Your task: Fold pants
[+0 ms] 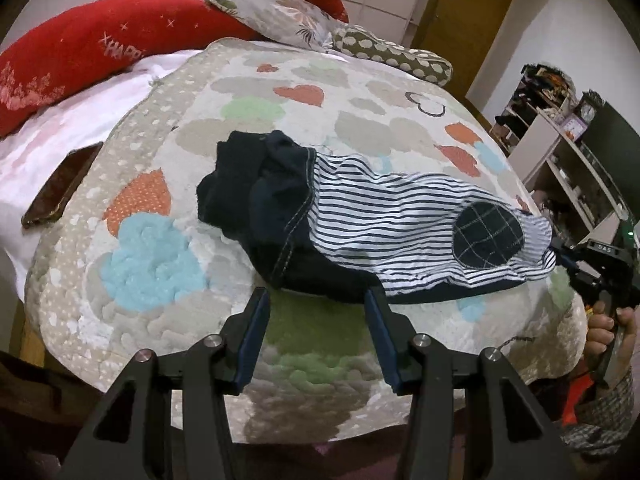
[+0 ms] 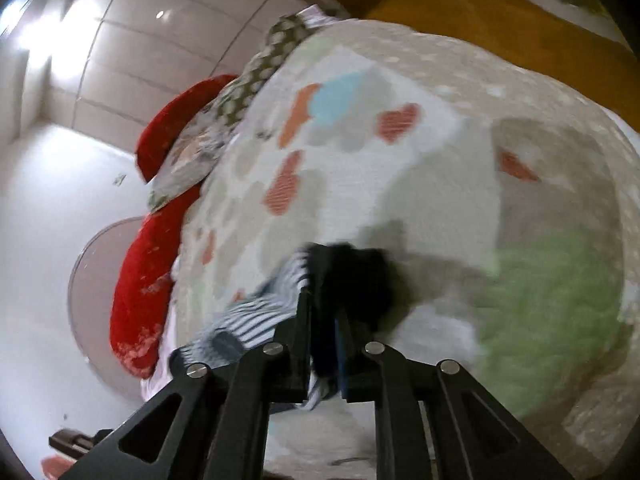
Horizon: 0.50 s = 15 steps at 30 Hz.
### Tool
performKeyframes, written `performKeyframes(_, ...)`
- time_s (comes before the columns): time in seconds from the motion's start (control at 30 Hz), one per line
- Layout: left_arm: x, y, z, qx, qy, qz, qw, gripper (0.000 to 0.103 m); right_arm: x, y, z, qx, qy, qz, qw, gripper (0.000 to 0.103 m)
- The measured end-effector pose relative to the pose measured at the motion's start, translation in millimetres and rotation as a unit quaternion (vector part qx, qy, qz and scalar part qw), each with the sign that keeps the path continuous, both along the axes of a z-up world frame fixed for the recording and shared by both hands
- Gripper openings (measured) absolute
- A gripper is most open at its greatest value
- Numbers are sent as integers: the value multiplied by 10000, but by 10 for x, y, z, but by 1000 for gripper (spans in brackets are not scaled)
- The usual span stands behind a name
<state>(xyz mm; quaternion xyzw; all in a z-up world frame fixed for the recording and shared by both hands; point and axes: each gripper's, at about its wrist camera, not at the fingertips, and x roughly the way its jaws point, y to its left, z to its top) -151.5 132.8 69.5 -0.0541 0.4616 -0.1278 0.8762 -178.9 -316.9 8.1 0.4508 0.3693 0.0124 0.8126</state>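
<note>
Garment: I see the navy and white striped cotton pants (image 1: 376,220) lying crumpled on the quilted bed cover with coloured hearts and clouds (image 1: 168,184). The dark navy part is bunched toward the left of the left wrist view; the striped part with a dark checked oval patch (image 1: 489,235) runs to the right.
Left hand-held gripper (image 1: 318,300): I hold it just short of the near edge of the pants, jaws spread wide with nothing between them, quilt showing in the gap.
Right hand-held gripper (image 2: 322,312): jaws drawn narrow and clamped on a fold of the pants (image 2: 348,276), dark cloth and striped cloth both pinched between the pads. In the left wrist view it grips the far right end of the striped part (image 1: 560,256).
Right view quality: blurred; I cannot tell finer fabric detail.
Surroundings: long red cushion with white print (image 1: 92,48) and patterned pillows (image 1: 280,12) at the head of the bed; a dark phone (image 1: 60,188) on the white sheet left of the quilt.
</note>
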Motion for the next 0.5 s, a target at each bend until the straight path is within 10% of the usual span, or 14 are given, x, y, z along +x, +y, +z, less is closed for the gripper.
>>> performKeyframes(0.07, 6, -10, 0, -5, 0, -6, 10000, 48, -126, -32, 76, -463, -200, -165, 9986, 29)
performKeyframes(0.13, 29, -10, -21, -88, 62, 12, 9999, 48, -190, -17, 219, -911, -480, -261, 9943, 76)
performKeyframes(0.23, 54, -22, -66, -231, 176, 39, 9996, 48, -96, 87, 325, -1155, -805, -56, 9900, 81)
performKeyframes(0.37, 33, 7, -15, -164, 99, 172, 9997, 48, 331, 328, 88, -1553, -291, 531, 9860, 79)
performKeyframes(0.43, 39, 65, 42, -98, 14, 321, 9994, 48, 533, 415, -37, -1307, -105, 972, 9866, 20)
performKeyframes(0.5, 77, 148, 104, -80, -63, 515, 9986, 48, 642, 380, -4, -1104, -152, 1038, 9883, 18)
